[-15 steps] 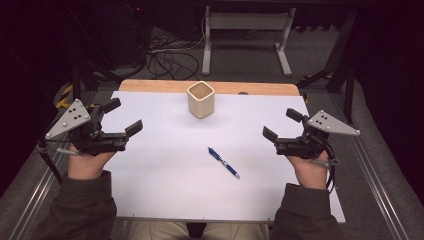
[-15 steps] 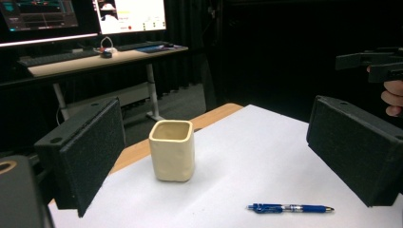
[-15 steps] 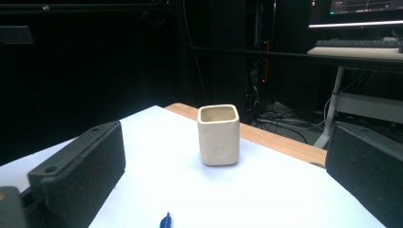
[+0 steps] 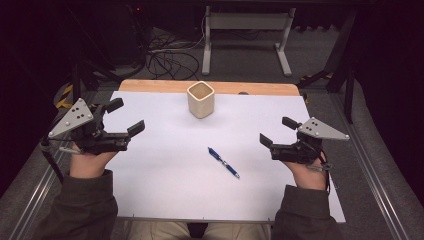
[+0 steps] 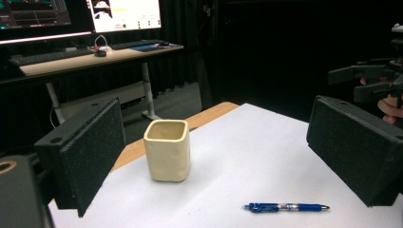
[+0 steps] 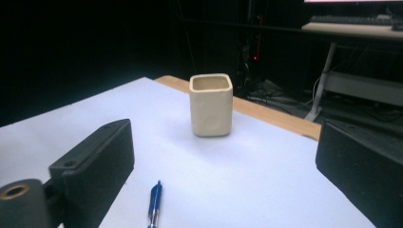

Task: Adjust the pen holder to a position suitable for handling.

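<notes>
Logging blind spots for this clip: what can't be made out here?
- Cup floor: walls hide it in the high view.
- Pen lower end: cut by the right gripper view's bottom edge.
- Pen print: too small.
- Monitors: cropped at the top of the left gripper view, text unreadable.

pen point(image 6: 153, 205): tip cut off by bottom edge in right gripper view | cup point(image 4: 201, 99): inside unseen
</notes>
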Action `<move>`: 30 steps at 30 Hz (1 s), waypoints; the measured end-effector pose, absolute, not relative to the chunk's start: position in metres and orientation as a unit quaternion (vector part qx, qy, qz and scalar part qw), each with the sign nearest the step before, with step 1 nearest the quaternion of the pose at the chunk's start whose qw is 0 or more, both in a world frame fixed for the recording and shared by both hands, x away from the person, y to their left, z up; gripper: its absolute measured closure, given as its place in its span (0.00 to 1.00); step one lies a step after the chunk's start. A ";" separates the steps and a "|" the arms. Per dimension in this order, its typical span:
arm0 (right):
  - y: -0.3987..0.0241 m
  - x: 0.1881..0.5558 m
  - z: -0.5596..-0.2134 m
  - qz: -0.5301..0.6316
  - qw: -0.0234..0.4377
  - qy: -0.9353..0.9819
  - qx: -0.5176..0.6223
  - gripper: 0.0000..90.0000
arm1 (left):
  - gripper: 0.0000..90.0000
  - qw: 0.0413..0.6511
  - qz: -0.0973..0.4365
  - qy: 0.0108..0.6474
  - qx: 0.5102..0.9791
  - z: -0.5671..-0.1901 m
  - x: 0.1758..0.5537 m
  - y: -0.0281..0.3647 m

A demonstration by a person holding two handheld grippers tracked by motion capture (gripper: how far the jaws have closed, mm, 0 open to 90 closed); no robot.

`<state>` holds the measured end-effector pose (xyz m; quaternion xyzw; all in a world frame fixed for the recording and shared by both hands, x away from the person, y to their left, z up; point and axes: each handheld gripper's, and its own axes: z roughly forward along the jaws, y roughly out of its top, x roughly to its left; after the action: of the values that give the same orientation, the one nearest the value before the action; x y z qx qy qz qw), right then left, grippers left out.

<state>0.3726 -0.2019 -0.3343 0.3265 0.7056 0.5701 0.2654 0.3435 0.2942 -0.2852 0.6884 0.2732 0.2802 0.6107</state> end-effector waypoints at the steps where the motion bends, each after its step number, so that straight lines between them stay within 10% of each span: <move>1: -0.202 0.373 -0.336 0.566 0.265 0.708 0.331 0.08 | 0.07 0.610 0.281 0.273 0.689 -0.285 0.344 0.294; 30: -0.175 0.383 -0.373 0.501 0.221 0.767 0.334 0.37 | 0.06 0.608 0.281 0.271 0.691 -0.287 0.344 0.289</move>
<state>0.3835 -0.1747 -0.3730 0.3345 0.7669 0.5011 0.2211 0.3443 0.2893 -0.2869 0.6911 0.2712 0.2812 0.6080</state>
